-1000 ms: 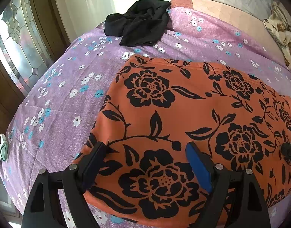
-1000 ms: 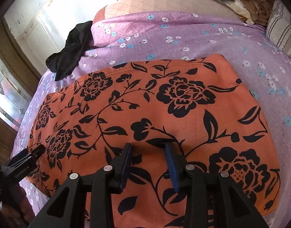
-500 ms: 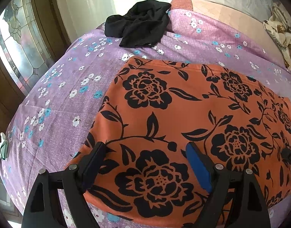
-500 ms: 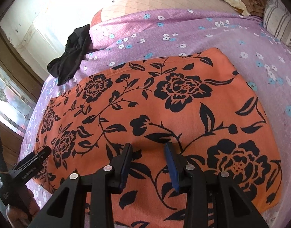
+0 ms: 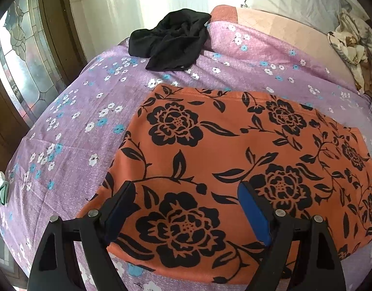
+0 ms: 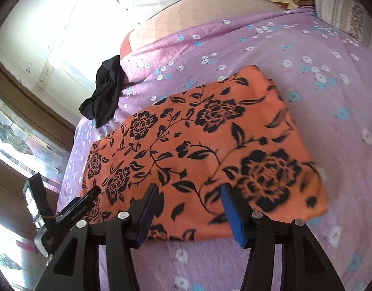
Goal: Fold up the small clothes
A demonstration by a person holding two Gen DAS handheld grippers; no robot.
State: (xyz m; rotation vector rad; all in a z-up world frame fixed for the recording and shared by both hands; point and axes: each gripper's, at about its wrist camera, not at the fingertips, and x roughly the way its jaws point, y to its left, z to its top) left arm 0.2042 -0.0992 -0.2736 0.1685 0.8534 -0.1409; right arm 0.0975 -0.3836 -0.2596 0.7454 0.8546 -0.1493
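Observation:
An orange garment with black flowers (image 5: pixel 234 150) lies flat on the purple floral bedsheet (image 5: pixel 71 131); it also shows in the right wrist view (image 6: pixel 210 145). My left gripper (image 5: pixel 186 194) is open and empty, hovering over the garment's near left part. My right gripper (image 6: pixel 189 194) is open and empty above the garment's near edge. The left gripper (image 6: pixel 88 194) shows at the garment's left end in the right wrist view. A black garment (image 5: pixel 171 41) lies crumpled at the far edge of the bed, also seen in the right wrist view (image 6: pixel 105 92).
A stained-glass window and wooden frame (image 5: pixel 21 60) stand left of the bed. A patterned blanket (image 5: pixel 351 48) and a striped pillow (image 6: pixel 343 12) lie at the far right. The bed's left edge drops off near the window.
My right gripper has opened wider and pulled back and up from the garment, whose near edge now shows. My left gripper has drawn back slightly.

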